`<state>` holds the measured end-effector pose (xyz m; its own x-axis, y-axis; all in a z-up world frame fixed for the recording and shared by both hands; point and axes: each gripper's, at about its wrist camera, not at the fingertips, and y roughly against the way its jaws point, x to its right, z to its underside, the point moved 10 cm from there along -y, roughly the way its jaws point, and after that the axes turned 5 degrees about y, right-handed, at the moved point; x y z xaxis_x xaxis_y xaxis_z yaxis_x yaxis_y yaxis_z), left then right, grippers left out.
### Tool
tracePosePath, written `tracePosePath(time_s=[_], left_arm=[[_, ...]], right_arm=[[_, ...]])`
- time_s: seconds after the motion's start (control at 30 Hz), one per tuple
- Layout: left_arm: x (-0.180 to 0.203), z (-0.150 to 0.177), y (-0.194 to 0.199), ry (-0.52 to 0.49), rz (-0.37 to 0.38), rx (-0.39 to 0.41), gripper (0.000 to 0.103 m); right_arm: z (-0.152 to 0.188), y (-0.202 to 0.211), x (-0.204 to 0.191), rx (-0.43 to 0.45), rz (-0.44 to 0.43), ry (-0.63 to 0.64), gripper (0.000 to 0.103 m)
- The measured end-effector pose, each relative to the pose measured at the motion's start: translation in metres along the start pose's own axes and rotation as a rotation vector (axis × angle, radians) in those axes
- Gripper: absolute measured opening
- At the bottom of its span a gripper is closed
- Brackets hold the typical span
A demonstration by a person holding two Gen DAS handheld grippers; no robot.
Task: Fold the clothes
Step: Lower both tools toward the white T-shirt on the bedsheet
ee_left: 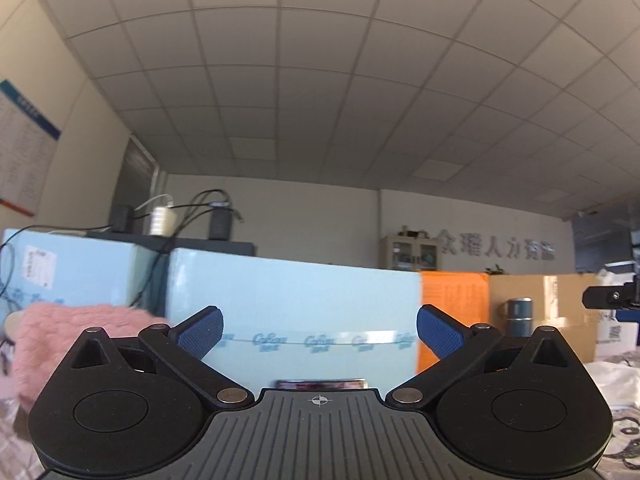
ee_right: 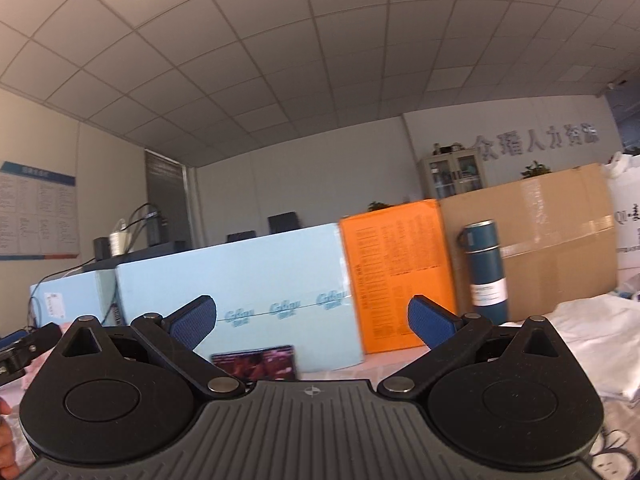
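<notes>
Pointing up and outward, both the left hand-held gripper [ee_left: 320, 332] and right hand-held gripper [ee_right: 312, 320] are held apart, gripping nothing. A white garment [ee_right: 592, 336] is seen at the desk's right edge, a pink fluffy garment [ee_left: 76, 332] at its left; whichever is folded, lowering squarely onto a hem is advised.

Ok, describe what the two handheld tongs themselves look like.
Both look alike. The left tongs and right tongs each have a matte black body with a ribbed grey centre plate bearing a small white crosshair mark, two round black discs at the sides, silver pivot pins, and black linkage arms ending in blue textured pads. No cables show on them.
</notes>
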<state>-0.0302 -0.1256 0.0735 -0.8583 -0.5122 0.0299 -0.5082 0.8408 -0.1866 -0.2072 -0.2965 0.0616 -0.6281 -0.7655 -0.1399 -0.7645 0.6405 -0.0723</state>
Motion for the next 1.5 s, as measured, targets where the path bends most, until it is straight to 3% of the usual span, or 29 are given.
tracePosePath(time_s=[0.07,0.17,0.3,0.4,0.5,0.63,0.77,0.9,1.1,1.17,1.3,1.47,1.5], left_arm=[[0.027,-0.007,-0.014,-0.095,0.099,-0.002,0.103],[0.068,-0.023,-0.036,-0.291,0.179,0.017,0.103],[0.106,-0.054,-0.071,-0.334,0.223,0.032,0.103],[0.118,-0.074,-0.107,-0.117,0.261,-0.027,0.103],[0.115,-0.063,-0.152,0.2,0.301,-0.14,0.103],[0.114,0.013,-0.191,0.428,0.313,-0.3,0.103],[0.135,0.109,-0.204,0.465,0.333,-0.53,0.103],[0.174,0.136,-0.197,0.327,0.396,-0.581,0.103],[0.283,0.097,-0.144,-0.133,0.596,-0.473,0.103],[0.317,0.078,-0.123,-0.22,0.679,-0.405,0.103],[0.377,0.039,-0.096,-0.208,0.841,-0.375,0.103],[0.444,-0.005,-0.069,-0.211,0.994,-0.299,0.103],[0.448,-0.008,-0.07,-0.212,0.992,-0.278,0.103]], right_arm=[[-0.009,0.002,0.039,-0.001,0.074,-0.02,0.103],[-0.021,0.007,0.094,0.008,0.185,-0.034,0.103],[-0.036,0.013,0.159,0.015,0.317,-0.022,0.103],[-0.043,0.014,0.184,0.025,0.367,0.019,0.103],[-0.045,0.008,0.199,0.026,0.389,0.052,0.103],[-0.025,-0.016,0.213,-0.052,0.407,0.082,0.103],[0.013,-0.054,0.23,-0.184,0.421,0.109,0.103],[0.052,-0.084,0.243,-0.298,0.422,0.12,0.103],[0.078,-0.104,0.242,-0.333,0.382,0.063,0.103],[0.08,-0.101,0.245,-0.325,0.382,0.03,0.103],[0.081,-0.09,0.255,-0.296,0.394,-0.016,0.103],[0.086,-0.083,0.264,-0.282,0.386,-0.087,0.103],[0.086,-0.084,0.265,-0.287,0.388,-0.087,0.103]])
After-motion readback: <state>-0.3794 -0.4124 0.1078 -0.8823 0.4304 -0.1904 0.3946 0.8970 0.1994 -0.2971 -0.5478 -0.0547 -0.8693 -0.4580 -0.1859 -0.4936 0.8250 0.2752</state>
